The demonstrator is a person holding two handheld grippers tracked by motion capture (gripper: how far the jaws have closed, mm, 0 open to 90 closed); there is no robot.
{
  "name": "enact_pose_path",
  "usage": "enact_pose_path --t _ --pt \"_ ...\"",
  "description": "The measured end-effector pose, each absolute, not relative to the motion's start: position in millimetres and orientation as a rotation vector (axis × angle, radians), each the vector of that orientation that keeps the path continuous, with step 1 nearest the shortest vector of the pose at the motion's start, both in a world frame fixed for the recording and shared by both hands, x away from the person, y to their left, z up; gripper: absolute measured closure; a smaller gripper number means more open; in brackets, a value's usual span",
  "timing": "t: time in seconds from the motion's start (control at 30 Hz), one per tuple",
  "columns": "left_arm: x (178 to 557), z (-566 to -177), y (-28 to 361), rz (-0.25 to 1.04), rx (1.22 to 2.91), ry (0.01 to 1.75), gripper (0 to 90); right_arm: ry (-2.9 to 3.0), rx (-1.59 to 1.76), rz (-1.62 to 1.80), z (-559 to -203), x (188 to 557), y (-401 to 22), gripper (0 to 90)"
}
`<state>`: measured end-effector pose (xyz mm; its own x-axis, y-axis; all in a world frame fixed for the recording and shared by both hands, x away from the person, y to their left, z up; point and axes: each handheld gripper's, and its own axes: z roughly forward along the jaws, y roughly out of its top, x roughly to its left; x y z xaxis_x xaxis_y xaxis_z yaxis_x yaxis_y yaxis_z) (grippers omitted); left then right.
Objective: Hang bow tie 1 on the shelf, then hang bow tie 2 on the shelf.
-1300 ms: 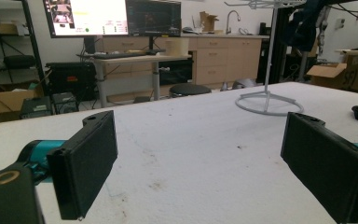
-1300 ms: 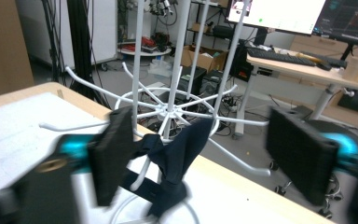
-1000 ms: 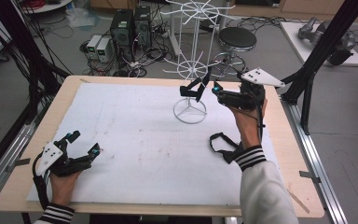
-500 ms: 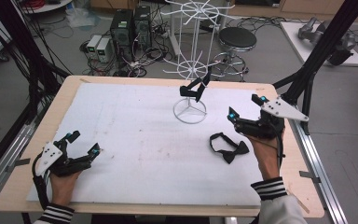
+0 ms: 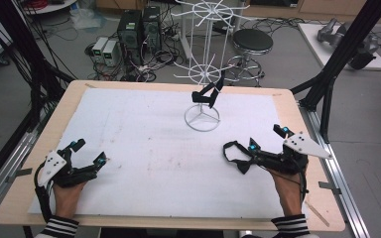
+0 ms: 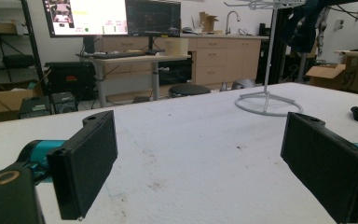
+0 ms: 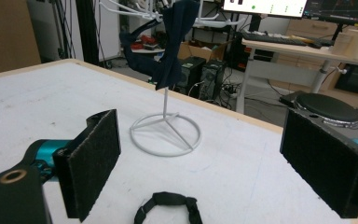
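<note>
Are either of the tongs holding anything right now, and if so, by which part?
Nothing is held. Both the left tongs and right tongs are open and empty; the black strap lies on the table by the right ones.

The black strap (image 7: pixel 168 205) is cut off by the bottom edge.

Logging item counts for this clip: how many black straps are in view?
2. One black fabric strap hangs on the white wire rack; the other black looped strap lies on the white mat beside the right hand-held gripper.
</note>
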<state>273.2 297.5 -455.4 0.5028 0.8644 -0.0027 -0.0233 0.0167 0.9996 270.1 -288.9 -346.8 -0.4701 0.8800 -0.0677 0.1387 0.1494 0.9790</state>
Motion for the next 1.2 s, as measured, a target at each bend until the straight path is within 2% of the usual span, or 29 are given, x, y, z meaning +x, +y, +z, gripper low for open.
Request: enact_pose_path --t 0.33,1.2 --pt "273.2 -455.4 297.4 0.820 1.388 0.800 11.1 1.733 1.007 1.380 -360.6 265.2 -291.9 11.5" --pt "273.2 -455.3 297.5 0.819 1.387 0.803 11.2 1.771 1.010 1.372 -362.7 269.8 -295.7 11.5"
